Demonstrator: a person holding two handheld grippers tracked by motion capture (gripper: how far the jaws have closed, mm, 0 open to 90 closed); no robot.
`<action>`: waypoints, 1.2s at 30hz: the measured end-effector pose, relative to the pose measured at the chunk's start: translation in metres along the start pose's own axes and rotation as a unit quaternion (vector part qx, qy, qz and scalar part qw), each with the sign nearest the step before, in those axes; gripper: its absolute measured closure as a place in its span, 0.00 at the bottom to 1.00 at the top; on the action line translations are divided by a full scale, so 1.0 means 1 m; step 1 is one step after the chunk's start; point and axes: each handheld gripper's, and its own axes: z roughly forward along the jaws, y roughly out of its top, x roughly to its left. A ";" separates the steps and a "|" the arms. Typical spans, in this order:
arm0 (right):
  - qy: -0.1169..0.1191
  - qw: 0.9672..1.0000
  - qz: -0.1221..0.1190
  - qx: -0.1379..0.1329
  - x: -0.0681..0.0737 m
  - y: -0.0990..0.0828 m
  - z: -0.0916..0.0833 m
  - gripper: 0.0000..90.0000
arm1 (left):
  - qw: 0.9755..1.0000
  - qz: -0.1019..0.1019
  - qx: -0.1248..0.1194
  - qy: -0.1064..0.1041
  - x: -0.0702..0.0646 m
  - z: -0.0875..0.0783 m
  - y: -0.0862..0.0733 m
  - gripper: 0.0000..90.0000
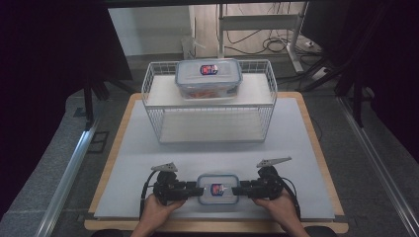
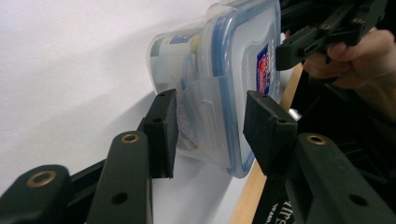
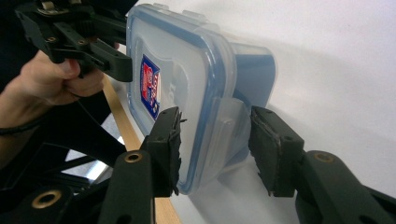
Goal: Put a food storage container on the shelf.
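Note:
A small clear container (image 1: 217,188) with a blue-rimmed lid and a red-and-blue label lies near the table's front edge, between my two grippers. My left gripper (image 1: 195,188) holds its left end: in the left gripper view the jaws (image 2: 210,126) straddle the lid rim and the end latch flap (image 2: 201,116), pads against them. My right gripper (image 1: 238,188) does the same at the right end, where its jaws (image 3: 212,140) clamp the lid edge and the flap (image 3: 231,126). Each gripper view shows the small container (image 2: 233,70) (image 3: 177,70) with the opposite gripper at its far end.
A white wire basket (image 1: 148,84) stands at the back middle of the pale mat (image 1: 296,148). A larger clear container (image 1: 208,78) with the same lid rests on its upper shelf. The wooden table edge (image 1: 217,226) runs just behind my hands.

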 end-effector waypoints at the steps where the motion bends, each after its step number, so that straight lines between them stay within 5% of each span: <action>1: 0.004 1.000 0.002 -0.004 -0.001 -0.001 0.000 0.61 | 1.000 -0.002 0.000 -0.002 0.001 0.000 0.000 0.62; 12: 0.024 0.999 0.026 -0.021 -0.007 -0.002 -0.002 0.64 | 0.999 -0.030 -0.002 -0.024 0.010 0.001 0.003 0.62; 20: 0.017 0.999 0.018 -0.037 -0.002 0.004 -0.005 0.66 | 1.000 -0.012 -0.005 -0.002 0.006 -0.002 0.013 0.60; 31: 0.041 0.997 0.031 -0.058 -0.002 0.014 -0.013 0.65 | 0.998 -0.023 -0.042 -0.041 0.007 -0.016 0.025 0.65; 36: 0.037 0.997 0.019 -0.065 0.002 0.022 -0.017 0.65 | 0.998 -0.013 -0.042 -0.034 0.004 -0.019 0.033 0.64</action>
